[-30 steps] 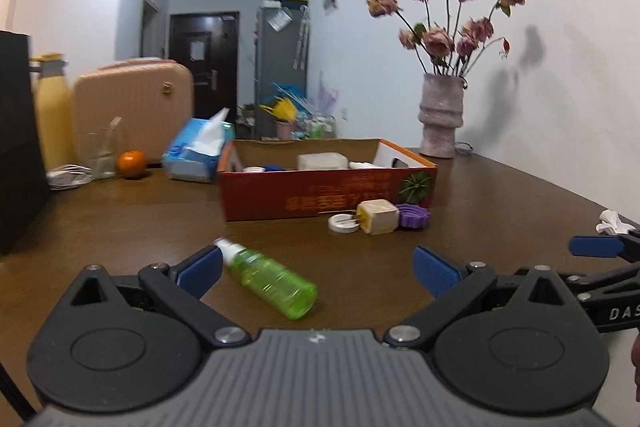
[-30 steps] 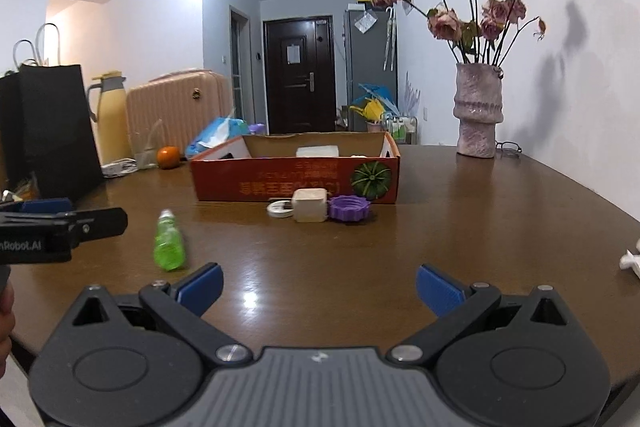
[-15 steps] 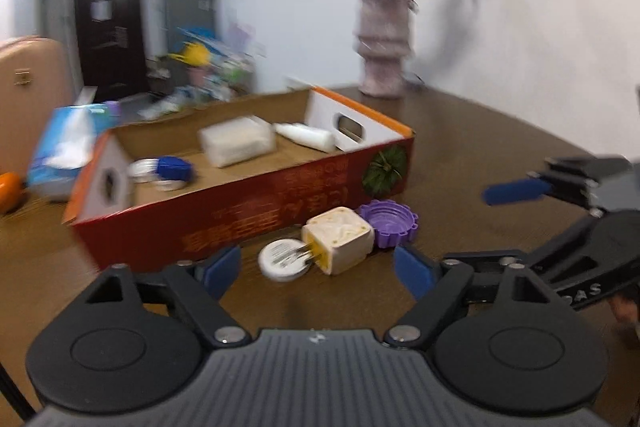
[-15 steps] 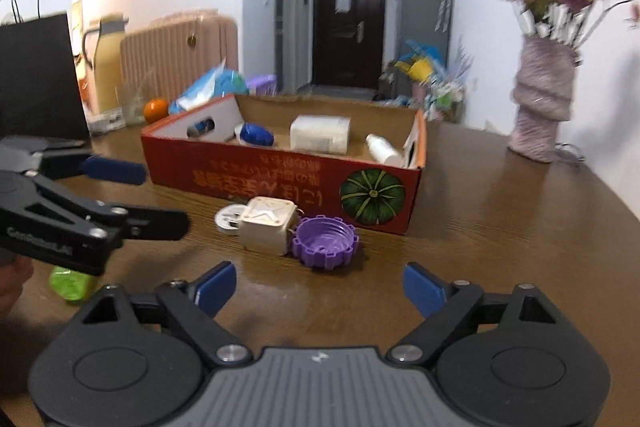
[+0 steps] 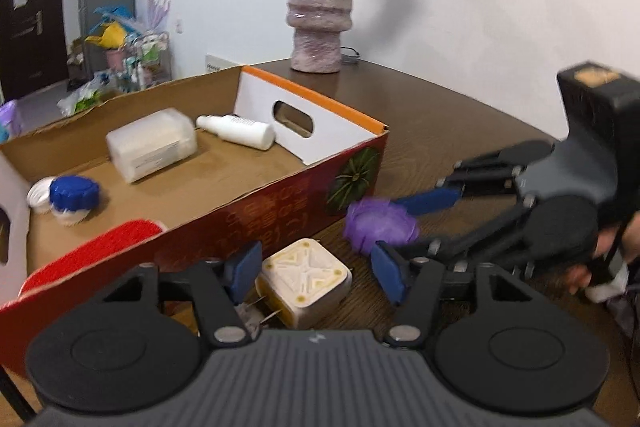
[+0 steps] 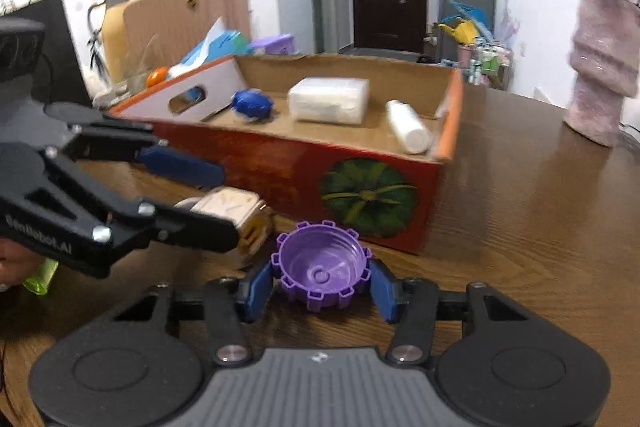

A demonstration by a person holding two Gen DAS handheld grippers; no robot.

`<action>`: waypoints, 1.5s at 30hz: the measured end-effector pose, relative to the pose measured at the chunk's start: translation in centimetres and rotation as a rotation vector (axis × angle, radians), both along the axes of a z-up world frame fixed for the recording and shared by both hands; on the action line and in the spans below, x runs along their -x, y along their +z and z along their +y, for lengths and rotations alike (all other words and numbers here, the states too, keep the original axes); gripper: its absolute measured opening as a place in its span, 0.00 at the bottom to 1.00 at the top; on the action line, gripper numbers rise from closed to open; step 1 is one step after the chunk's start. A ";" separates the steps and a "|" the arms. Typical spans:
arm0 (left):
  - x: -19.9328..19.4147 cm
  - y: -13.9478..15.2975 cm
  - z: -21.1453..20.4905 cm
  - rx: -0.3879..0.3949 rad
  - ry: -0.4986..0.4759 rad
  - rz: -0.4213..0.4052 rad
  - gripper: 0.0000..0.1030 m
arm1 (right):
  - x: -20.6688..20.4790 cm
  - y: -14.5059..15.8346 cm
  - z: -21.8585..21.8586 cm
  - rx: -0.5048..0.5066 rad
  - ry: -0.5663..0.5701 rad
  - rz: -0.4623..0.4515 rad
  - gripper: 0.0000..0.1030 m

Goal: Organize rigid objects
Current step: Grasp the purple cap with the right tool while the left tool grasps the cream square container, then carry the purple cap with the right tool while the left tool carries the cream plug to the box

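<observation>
A cream plug adapter [image 5: 305, 277] lies on the table in front of the red cardboard box [image 5: 280, 211]. My left gripper [image 5: 316, 273] is open with its blue pads either side of the adapter, one pad close to it. A purple ridged cap [image 6: 321, 264] sits between the pads of my right gripper [image 6: 321, 285], which is nearly closed around it; the pads touch or almost touch its rim. The cap [image 5: 380, 225] and right gripper also show in the left wrist view. The adapter [image 6: 234, 215] shows in the right wrist view behind the left gripper's fingers [image 6: 180, 167].
The box holds a white plastic case [image 5: 152, 143], a white bottle [image 5: 236, 131], a blue cap [image 5: 74, 191] and a red lid [image 5: 92, 255]. A pink vase [image 5: 319, 17] stands at the back. A green bottle [image 6: 40, 275] lies at the left. A black bag [image 6: 52, 39] stands far left.
Both grippers moved forward and down to the objects in front of the box. The left now straddles the adapter; the right has narrowed around the purple cap.
</observation>
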State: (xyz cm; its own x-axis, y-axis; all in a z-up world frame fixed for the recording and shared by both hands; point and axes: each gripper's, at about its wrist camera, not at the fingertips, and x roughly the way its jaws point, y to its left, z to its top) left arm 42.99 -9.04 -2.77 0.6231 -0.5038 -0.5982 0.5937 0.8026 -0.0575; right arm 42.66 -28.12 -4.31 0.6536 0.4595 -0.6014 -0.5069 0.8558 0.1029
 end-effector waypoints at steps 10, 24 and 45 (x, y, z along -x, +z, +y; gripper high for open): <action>0.8 -1.1 -1.7 -0.127 -0.003 -0.060 0.56 | 0.4 0.4 -2.3 -0.062 -0.092 -0.061 0.50; 5.3 7.2 1.7 -0.026 0.151 -0.200 0.55 | 2.4 2.4 -4.3 -0.143 -0.187 -0.104 0.50; 27.3 5.5 7.8 0.174 0.424 -0.085 0.55 | 25.1 5.3 0.2 -0.106 -0.087 -0.141 0.50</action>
State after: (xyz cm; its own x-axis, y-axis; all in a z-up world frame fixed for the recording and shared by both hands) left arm 15.70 -1.26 2.73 0.8391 -0.2821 -0.4651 0.2235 0.9583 -0.1781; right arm 17.54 -27.92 0.99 0.7680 0.4535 -0.4522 -0.4471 0.8852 0.1284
